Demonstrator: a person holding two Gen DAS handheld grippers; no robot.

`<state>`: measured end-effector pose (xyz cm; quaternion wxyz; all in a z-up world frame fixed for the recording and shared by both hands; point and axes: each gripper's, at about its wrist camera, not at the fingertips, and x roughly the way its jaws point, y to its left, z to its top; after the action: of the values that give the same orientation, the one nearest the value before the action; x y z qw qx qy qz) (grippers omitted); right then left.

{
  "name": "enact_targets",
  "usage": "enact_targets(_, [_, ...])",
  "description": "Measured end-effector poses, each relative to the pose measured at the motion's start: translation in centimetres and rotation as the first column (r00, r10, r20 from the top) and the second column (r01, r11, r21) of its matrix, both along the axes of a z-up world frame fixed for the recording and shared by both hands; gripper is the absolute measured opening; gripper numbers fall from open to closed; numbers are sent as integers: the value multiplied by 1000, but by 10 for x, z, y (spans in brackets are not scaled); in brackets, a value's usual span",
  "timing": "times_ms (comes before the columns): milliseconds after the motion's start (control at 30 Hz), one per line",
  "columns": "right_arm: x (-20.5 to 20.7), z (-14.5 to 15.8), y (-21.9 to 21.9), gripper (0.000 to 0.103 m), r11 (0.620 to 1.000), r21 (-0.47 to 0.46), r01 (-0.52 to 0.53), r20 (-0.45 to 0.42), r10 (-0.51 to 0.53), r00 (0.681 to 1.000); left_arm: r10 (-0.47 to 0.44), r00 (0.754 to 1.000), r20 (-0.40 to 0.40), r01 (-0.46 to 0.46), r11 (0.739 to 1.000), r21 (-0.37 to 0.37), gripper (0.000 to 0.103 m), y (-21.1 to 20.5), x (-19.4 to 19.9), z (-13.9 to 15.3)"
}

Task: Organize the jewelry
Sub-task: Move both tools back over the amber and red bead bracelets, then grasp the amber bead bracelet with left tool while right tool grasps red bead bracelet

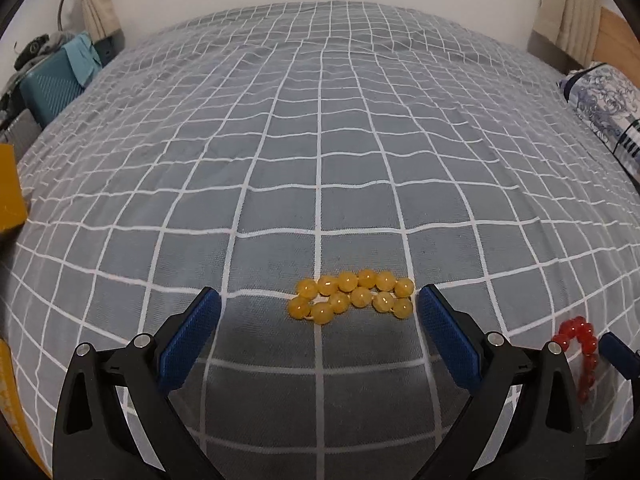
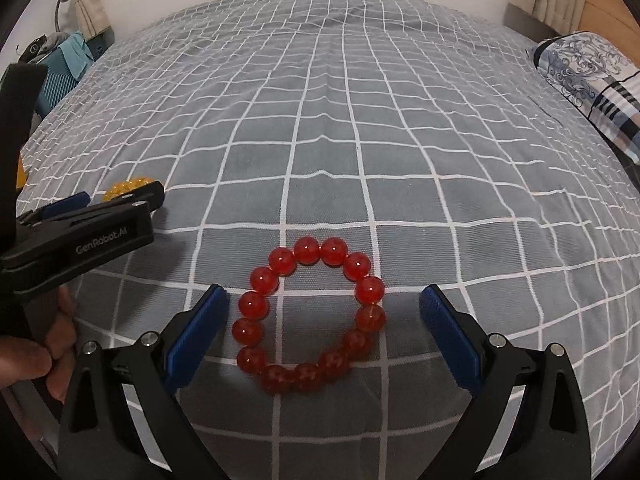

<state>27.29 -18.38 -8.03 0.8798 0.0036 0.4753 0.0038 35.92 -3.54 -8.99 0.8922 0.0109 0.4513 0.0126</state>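
Both grippers' fingers spread apart: left gripper (image 1: pixel 318 300) faces a bunched yellow glass-bead bracelet (image 1: pixel 352 295), right gripper (image 2: pixel 324 300) a round red glass-bead bracelet (image 2: pixel 308 320), its near beads shadowed, on the grey checked bed (image 2: pixel 360 128).

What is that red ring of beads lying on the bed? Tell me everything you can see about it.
The red bead bracelet is a loop of round, glossy, translucent red beads, looking like glass or resin, all about the same size. It lies flat in an open ring on the grey checked bedsheet, nothing on top of it. The right gripper is open, its blue-padded fingers on either side of the ring, not touching it. The left-wrist view catches only part of it at the edge.
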Motion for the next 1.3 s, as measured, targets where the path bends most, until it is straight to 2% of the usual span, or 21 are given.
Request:
enact_targets(133, [1, -1, 2, 80, 1000, -9, -7, 4, 7, 1000, 11, 1000, -6, -11, 999, -35, 91, 7, 3, -1])
enact_targets(233, [0, 1, 2, 69, 1000, -7, -12, 2, 12, 1000, 17, 1000, -9, -17, 999, -35, 77, 9, 3, 0])
enact_targets(300, [-1, 1, 3, 60, 1000, -10, -15, 1, 15, 1000, 28, 1000, -10, -28, 999, -27, 62, 11, 1, 2])
enact_targets(400, [-2, 2, 4, 48, 999, -26, -20, 0, 20, 1000, 21, 1000, -12, -21, 1000, -17, 45, 12, 0, 4])
enact_targets(433, [-1, 2, 4, 46, 999, -26, -19, -1, 19, 1000, 19, 1000, -14, -20, 1000, -16, 42, 12, 0, 4])
enact_targets(500, [-1, 3, 3, 36, 1000, -21, -16, -2, 16, 1000, 19, 1000, -12, -20, 1000, -7, 28, 11, -1, 5])
enact_targets(567, [0, 4, 0, 26, 1000, -15, -8, -4, 8, 1000, 18, 1000, -5, -18, 1000, -1, 20, 12, -2, 6])
enact_targets(600, [0, 4, -1, 25, 1000, -11, -5, -5, 4, 1000, 19, 1000, 2, -19, 1000, -1, 11, 13, -3, 7])
enact_targets(900, [-3, 10, -3, 24, 1000, 4, 6, 12, -6, 1000, 13, 999, 46, -13, 1000, -4, 9, 13, -8, 18])
enact_targets(933, [-3, 11, -4, 23, 1000, 6, 7, 14, -7, 1000, 13, 999, 48, -12, 1000, -6, 9, 13, -9, 18])
enact_targets(967, [-3, 11, -4, 13, 1000, 7, 7, 18, -7, 1000, 12, 999, 51, -12, 1000, -8, 9, 13, -9, 19])
enact_targets(1300, [-8, 23, -1, 13, 1000, 3, 7, 45, -7, 999, 7, 998, 67, -5, 1000, -30, 9, 13, -17, 32])
